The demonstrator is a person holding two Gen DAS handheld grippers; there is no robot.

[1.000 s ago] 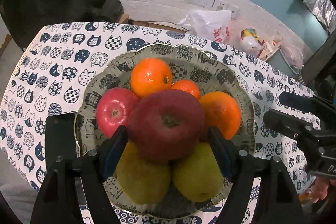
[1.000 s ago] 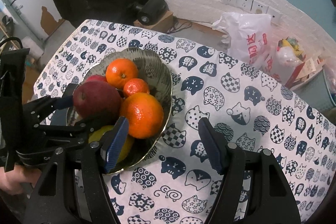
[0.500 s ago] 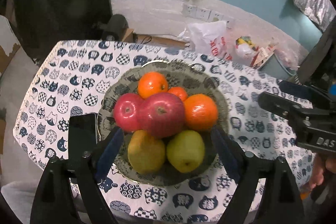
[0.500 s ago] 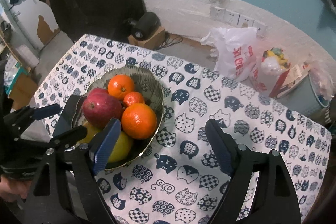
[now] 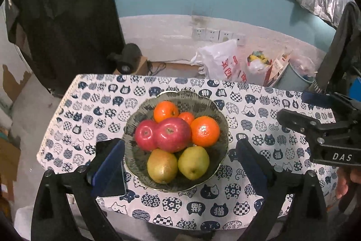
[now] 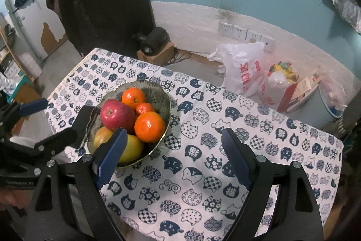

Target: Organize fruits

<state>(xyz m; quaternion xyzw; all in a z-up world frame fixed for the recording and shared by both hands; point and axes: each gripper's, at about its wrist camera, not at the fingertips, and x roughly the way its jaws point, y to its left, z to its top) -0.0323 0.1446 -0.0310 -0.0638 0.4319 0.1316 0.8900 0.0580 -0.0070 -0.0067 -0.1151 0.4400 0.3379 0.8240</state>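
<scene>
A table [image 5: 74,128] draped in a white cloth printed with navy cat faces is carrying 1 thing directly: a dark patterned bowl [image 5: 205,103] with a scalloped rim, sitting toward the left half of the top in the right wrist view. The rest of the cloth is lying flat.

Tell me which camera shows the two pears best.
The left wrist view. Both pears lie side by side at the near edge of the bowl, fully visible between the open fingers. In the right wrist view the pears are partly hidden behind that gripper's finger, the apple and an orange.
</scene>
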